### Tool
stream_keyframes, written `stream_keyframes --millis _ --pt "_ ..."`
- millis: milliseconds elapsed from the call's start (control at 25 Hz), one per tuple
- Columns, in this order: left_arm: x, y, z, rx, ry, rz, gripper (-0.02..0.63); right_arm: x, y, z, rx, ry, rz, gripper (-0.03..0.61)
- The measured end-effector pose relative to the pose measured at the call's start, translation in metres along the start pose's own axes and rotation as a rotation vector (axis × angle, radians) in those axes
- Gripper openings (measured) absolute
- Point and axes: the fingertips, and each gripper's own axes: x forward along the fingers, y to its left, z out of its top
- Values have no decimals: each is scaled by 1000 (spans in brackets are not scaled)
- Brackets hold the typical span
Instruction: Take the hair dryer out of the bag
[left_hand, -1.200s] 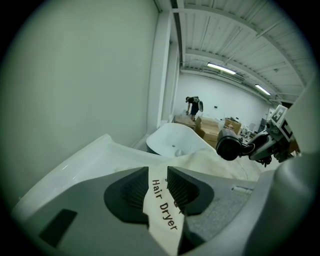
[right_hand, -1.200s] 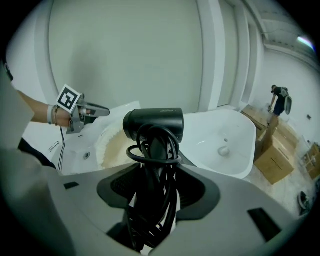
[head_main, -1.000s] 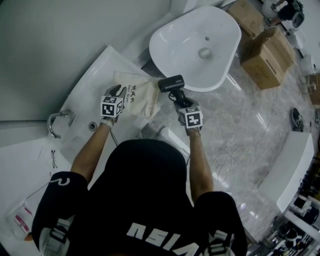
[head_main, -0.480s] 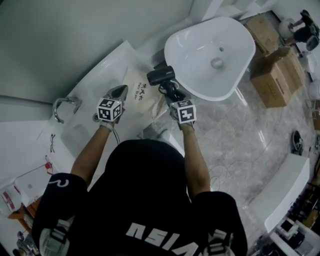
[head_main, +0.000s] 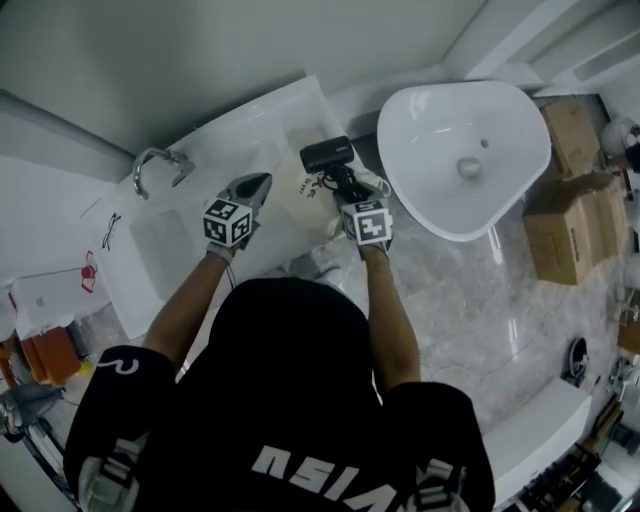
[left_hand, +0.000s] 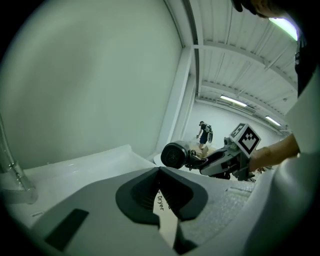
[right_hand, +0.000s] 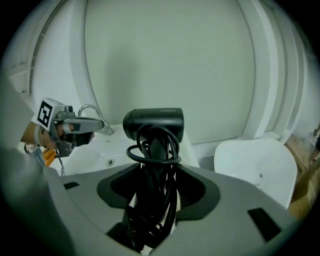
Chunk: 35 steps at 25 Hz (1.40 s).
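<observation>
Right gripper (head_main: 343, 183) clamps hair dryer (head_main: 327, 154) — left gripper (head_main: 260, 182) pinches bag (head_main: 297, 198)

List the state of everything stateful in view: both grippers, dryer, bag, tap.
left gripper: shut, pinching the bag's cloth.
right gripper: shut on the hair dryer.
hair dryer: out of the bag, held upright.
cord: wound round the dryer.
bag: limp, held at one edge.
faucet: no water visibly running.
</observation>
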Motion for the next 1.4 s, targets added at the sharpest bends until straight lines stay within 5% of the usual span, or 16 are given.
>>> stream_keyframes --millis 680,800,920,1080,1400 --pt "-39 3 -42 -69 29 69 -2 71 15 -96 -9 251 52 212" --pt "-40 6 -50 -75 45 76 -2 62 16 -132 30 378 34 213" --pt "-41 7 -53 -75 54 76 -2 77 12 -112 -27 263 23 216" --pt "-39 7 -52 -75 55 70 -2 76 9 -109 -52 248 -2 226" --pt "-33 4 -43 -67 37 46 -2 49 18 -86 1 116 20 241"
